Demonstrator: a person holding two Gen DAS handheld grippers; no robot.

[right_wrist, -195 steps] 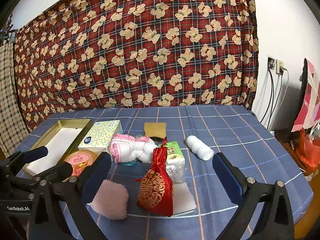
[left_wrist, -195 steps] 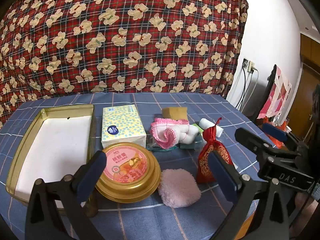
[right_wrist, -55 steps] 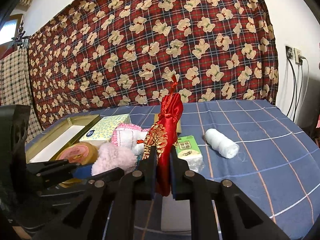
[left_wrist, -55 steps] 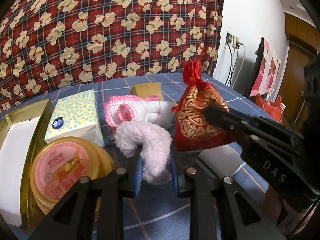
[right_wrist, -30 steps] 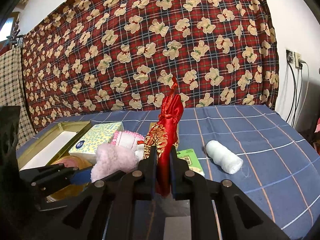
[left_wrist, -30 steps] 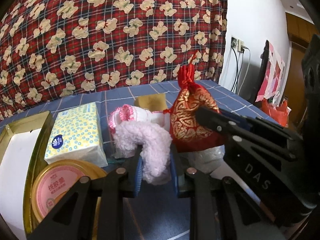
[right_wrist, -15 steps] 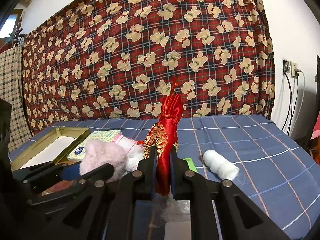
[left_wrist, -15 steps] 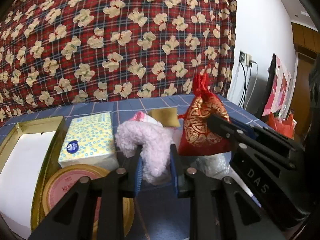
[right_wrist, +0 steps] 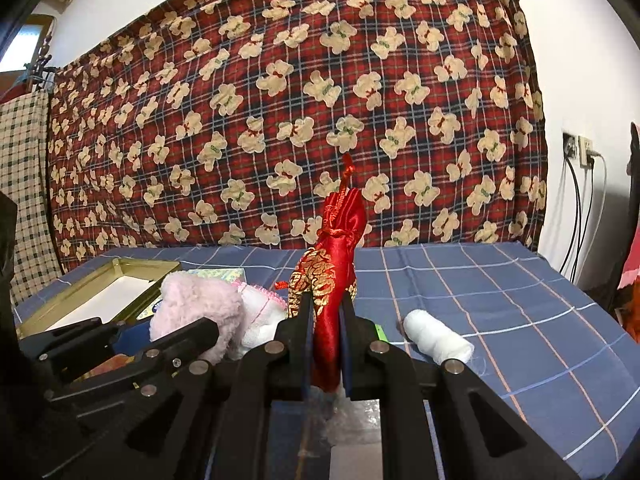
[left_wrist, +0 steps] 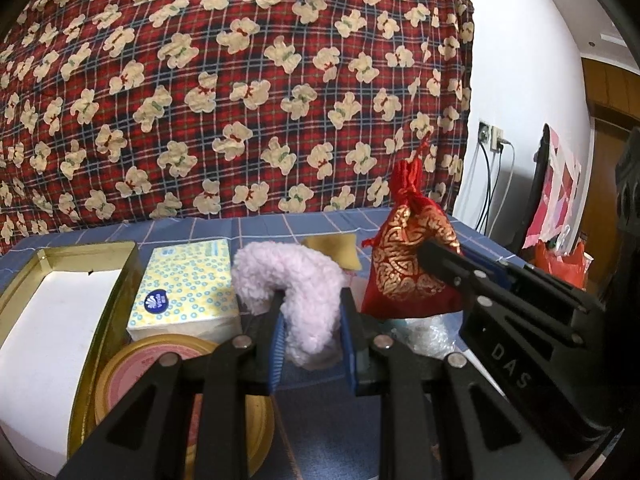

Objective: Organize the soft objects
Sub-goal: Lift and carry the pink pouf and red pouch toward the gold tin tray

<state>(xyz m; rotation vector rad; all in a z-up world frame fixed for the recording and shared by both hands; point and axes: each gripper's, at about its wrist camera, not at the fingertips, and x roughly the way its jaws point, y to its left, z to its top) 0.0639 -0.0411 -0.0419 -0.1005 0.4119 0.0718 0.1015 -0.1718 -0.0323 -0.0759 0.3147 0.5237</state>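
Midway: left gripper [left_wrist: 312, 336] jaws clamp the pink puff [left_wrist: 296, 284], right gripper [right_wrist: 326, 344] jaws pinch the red pouch [right_wrist: 334, 280], both beside the empty gold tin [left_wrist: 132, 264].

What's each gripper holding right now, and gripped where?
Left gripper: pink fluffy pad, pinched near one end, the rest curling over. Right gripper: red brocade pouch, clamped on its lower body, tied neck up.

In my left claw [left_wrist: 311, 334] hangs the fluffy pink cloth pad [left_wrist: 296, 284], left of the red-and-gold drawstring pouch [right_wrist: 332, 292] in my right claw [right_wrist: 325, 346]. Below my left claw, the round gold tin [left_wrist: 132, 376] lies before the yellow tissue pack [left_wrist: 188, 284]; the open gold box [left_wrist: 68, 256] sits left of both.
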